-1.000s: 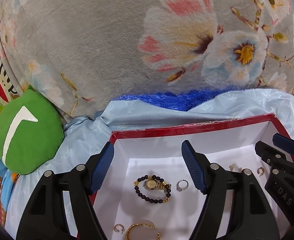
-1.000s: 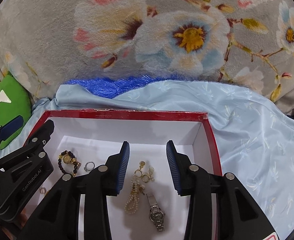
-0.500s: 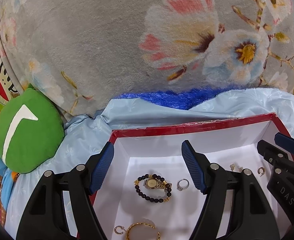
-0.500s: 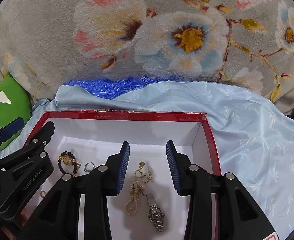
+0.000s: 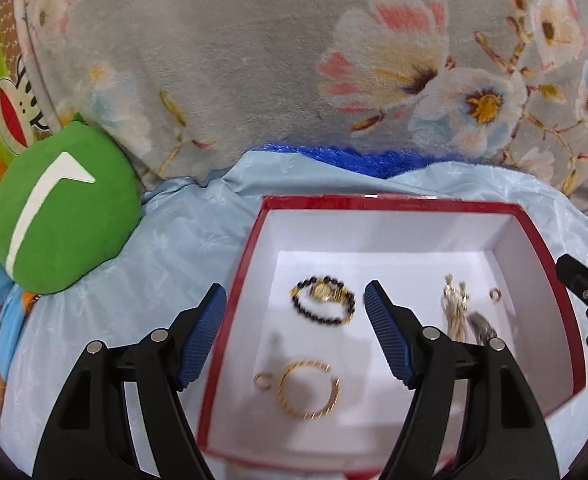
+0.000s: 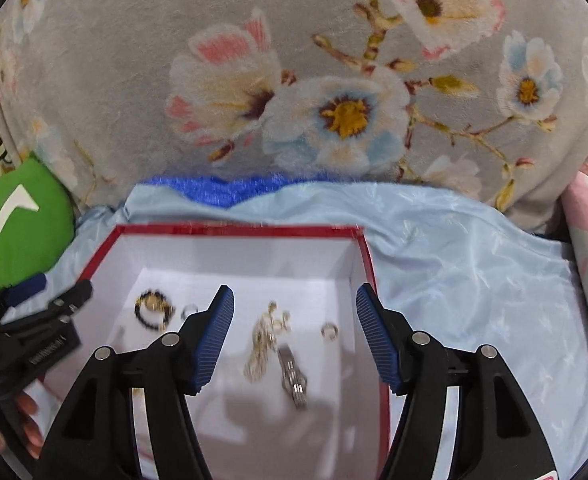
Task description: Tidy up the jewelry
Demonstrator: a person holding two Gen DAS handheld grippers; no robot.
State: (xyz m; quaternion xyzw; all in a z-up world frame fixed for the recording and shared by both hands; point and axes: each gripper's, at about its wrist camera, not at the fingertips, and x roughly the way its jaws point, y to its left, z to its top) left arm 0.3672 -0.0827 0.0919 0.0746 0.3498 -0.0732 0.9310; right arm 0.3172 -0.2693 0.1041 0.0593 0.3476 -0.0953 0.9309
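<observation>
My left hand-held gripper [image 5: 295, 334] is spread wide, nothing in it; its left finger sits outside the red box [image 5: 389, 203], its right finger over the white floor. My right hand-held gripper [image 6: 294, 332] is also wide open and empty, over the right half of the box. Between the left fingers: black bead bracelet with gold watch [image 5: 323, 304]. Nearer the camera, gold bangle [image 5: 309, 389] with small gold ring [image 5: 263, 380] just beside it. Between the right fingers: pearl-and-gold tangle [image 6: 265, 336], silver watch [image 6: 292, 374] touching it, small ring [image 6: 329, 330] near the right wall. Silver ring [image 6: 188, 311] is beside the bracelet. The box rests on light blue satin cloth [image 6: 453, 264]; green cushion [image 5: 60, 208] lies left, floral grey blanket [image 5: 254, 60] behind.
</observation>
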